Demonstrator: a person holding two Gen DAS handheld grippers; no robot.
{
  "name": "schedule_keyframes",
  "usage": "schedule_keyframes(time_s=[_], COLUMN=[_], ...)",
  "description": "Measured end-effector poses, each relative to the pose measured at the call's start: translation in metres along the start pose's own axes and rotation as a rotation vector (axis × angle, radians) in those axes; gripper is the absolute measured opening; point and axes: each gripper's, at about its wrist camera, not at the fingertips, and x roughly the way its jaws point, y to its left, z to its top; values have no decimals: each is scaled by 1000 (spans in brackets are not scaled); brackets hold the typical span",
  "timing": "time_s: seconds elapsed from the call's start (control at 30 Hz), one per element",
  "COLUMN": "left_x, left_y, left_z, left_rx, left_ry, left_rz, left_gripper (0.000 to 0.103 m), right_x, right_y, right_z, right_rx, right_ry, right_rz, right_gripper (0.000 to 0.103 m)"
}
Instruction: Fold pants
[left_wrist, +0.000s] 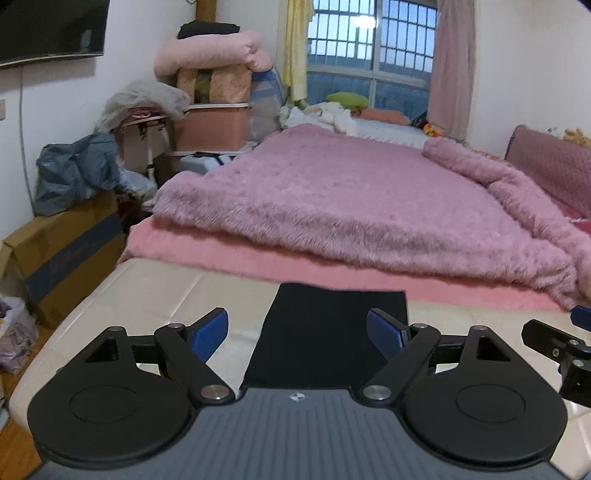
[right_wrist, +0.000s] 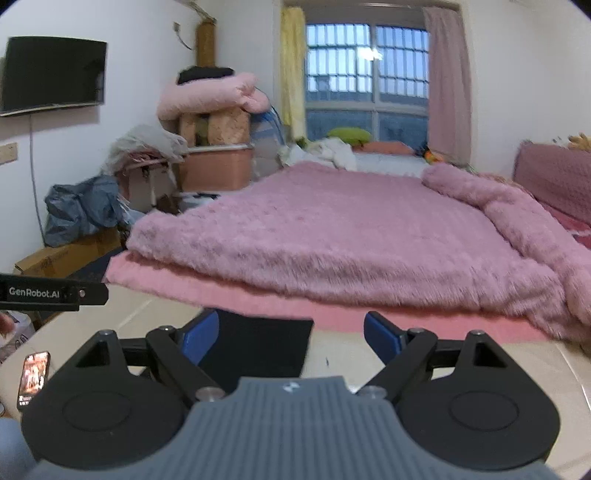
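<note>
Pants (left_wrist: 325, 332) lie as a flat dark rectangle on the cream surface (left_wrist: 155, 295) at the foot of the bed (left_wrist: 351, 192). Our left gripper (left_wrist: 297, 334) and right gripper (right_wrist: 291, 336) are both spread wide, empty, raised clear of the cloth. We judge folding done or nearly; maybe one last fold or tidy left.

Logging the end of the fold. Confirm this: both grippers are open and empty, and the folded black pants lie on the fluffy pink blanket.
Not quite. The left gripper and right gripper are open and empty, but the folded black pants lie on the cream surface in front of the fluffy pink blanket, not on it. The left wrist view shows this.
</note>
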Motion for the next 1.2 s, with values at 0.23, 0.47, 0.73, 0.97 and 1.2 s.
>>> schedule_keyframes(time_s=[0.23, 0.47, 0.73, 0.97, 1.2], left_x=[1, 4, 5, 7, 6], left_y=[-20, -37, -46, -47, -47], left_z=[-33, -54, -63, -63, -62], left_rx=[68, 136, 151, 138, 137], left_ry=[97, 157, 164, 171, 170], left_rz=[24, 14, 3, -10, -11], left_gripper=[99, 99, 99, 99, 99], right_x=[-3, 7, 16, 16, 17], right_y=[5, 15, 14, 15, 15], right_z=[-32, -55, -70, -71, -72], right_rx=[-5, -23, -31, -34, -39], right_ry=[93, 169, 237, 243, 248], right_rz=[15, 38, 32, 31, 33], right_gripper=[82, 82, 82, 82, 82])
